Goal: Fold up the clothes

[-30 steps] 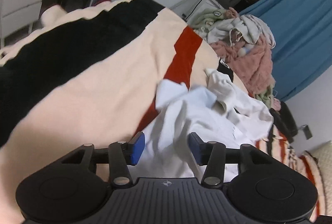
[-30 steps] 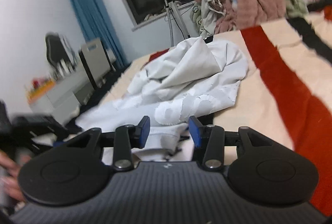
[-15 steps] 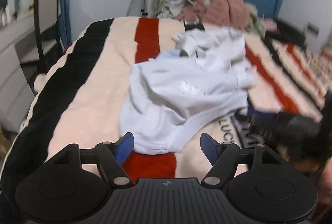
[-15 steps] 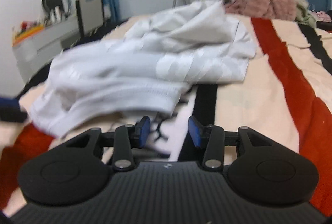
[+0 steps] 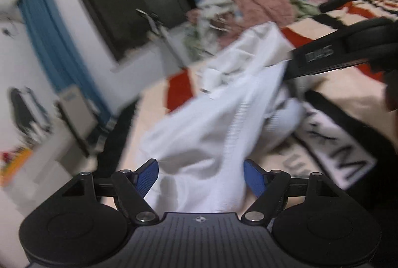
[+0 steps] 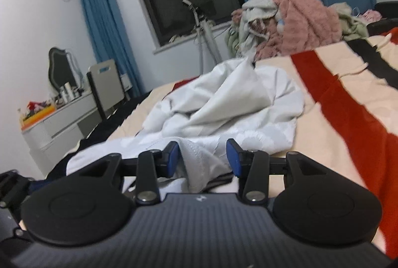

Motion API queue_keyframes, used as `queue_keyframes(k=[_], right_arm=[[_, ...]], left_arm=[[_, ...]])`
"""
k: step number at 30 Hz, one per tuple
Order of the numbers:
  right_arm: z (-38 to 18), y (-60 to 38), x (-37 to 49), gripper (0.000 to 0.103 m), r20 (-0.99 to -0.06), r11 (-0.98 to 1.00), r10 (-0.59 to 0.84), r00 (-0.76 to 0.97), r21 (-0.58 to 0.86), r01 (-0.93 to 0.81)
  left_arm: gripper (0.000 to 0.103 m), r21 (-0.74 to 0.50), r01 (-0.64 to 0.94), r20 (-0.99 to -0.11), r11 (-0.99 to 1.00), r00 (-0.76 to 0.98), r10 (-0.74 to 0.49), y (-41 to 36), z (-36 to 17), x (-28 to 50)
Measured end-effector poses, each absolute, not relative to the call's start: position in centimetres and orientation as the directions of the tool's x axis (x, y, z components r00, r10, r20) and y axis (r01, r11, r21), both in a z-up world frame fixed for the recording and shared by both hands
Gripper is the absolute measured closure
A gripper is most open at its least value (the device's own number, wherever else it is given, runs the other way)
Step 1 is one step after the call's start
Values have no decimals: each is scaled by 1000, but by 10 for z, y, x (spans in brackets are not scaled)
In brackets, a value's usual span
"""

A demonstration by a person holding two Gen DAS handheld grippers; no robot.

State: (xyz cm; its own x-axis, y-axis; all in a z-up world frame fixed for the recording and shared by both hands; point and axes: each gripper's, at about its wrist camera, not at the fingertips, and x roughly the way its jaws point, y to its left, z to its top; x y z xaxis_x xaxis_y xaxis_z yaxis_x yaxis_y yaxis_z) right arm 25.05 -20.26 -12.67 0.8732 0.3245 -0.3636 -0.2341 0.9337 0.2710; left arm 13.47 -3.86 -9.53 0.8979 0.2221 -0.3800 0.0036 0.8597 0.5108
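Note:
A crumpled white garment (image 5: 206, 128) lies on the striped bed blanket (image 5: 348, 94). My left gripper (image 5: 201, 176) is open wide, and a bunched end of the garment sits between its blue pads (image 5: 148, 176) without being pinched. This view is blurred. The right gripper's black body (image 5: 323, 56) reaches in from the upper right, its tip at the cloth's far edge. In the right wrist view, the garment (image 6: 223, 104) spreads ahead, and a hemmed fold of it lies in the gap of my right gripper (image 6: 202, 156). That gripper is part open, its pads apart from the cloth.
A tall pile of pink and grey clothes (image 6: 298, 19) sits at the bed's far end. A metal stand (image 6: 206, 31) is by the dark window, and a white dresser (image 6: 62, 118) and a grey unit (image 6: 107, 84) are on the left. Bare red, cream and black blanket (image 6: 335, 104) stretches to the right.
The left gripper opened wider, swung round and closed in until the garment's end sat between its fingers. The right gripper kept the same gap and came up to the hem.

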Motion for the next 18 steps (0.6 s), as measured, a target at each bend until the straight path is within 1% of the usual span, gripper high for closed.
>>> queue_keyframes(k=[2, 4, 8, 10, 12, 13, 15, 16, 18], right_arm=[[-126, -201, 251, 58, -364, 938, 316, 876, 261, -229], [-125, -199, 251, 58, -365, 942, 307, 879, 251, -224], [-123, -194, 251, 58, -366, 949, 289, 885, 230, -215], [-124, -191, 252, 58, -384, 956, 276, 881, 208, -208], [-131, -183, 253, 58, -438, 967, 248, 864, 158, -197], [-132, -182, 251, 58, -436, 973, 230, 870, 138, -187], [-126, -184, 243, 58, -379, 982, 185, 907, 108, -156], [-121, -185, 238, 58, -332, 986, 161, 929, 93, -138], [-102, -191, 223, 58, -198, 992, 110, 974, 75, -97]], left_arm=[[23, 512, -64, -316, 857, 913, 257, -36, -88, 132], [21, 472, -118, -256, 874, 930, 264, -32, -75, 124], [20, 433, -197, -146, 879, 947, 285, -31, -58, 110], [20, 417, -223, -119, 881, 948, 296, -31, -52, 103], [20, 397, -233, -118, 888, 946, 301, -29, -47, 99], [20, 388, -237, -119, 891, 945, 304, -28, -45, 98], [20, 368, -243, -123, 898, 944, 307, -27, -42, 94], [20, 355, -243, -130, 903, 943, 305, -27, -41, 92], [20, 328, -236, -141, 915, 945, 294, -23, -38, 86]])
